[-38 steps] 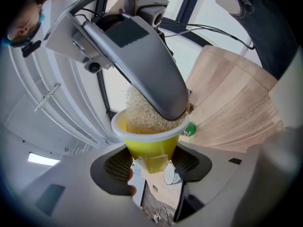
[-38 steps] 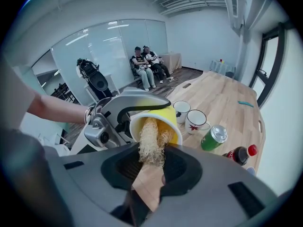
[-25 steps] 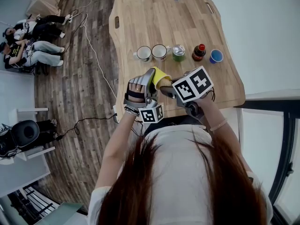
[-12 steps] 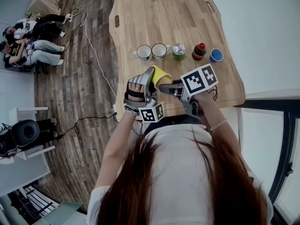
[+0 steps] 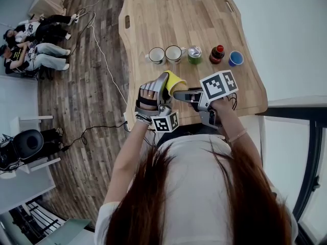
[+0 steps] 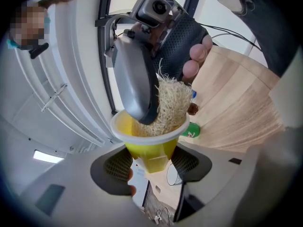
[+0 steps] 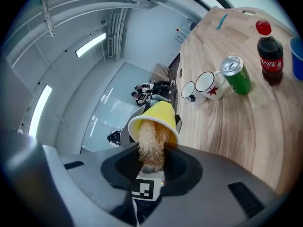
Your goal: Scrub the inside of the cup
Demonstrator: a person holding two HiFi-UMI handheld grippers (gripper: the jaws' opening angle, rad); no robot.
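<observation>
Jaws on yellow cup [image 5: 174, 80] and scrubber [image 7: 151, 145]; mugs [image 5: 157, 56], can [image 5: 194, 56], bottle [image 5: 216, 56] beyond

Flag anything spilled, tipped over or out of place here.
Nothing stands out. The left gripper clamps the yellow plastic cup, tilted for scrubbing; the right gripper holds a pale fibrous scrubber inside it. On the wooden table, two white mugs, green can, cola bottle and blue cup stand upright in a row.
</observation>
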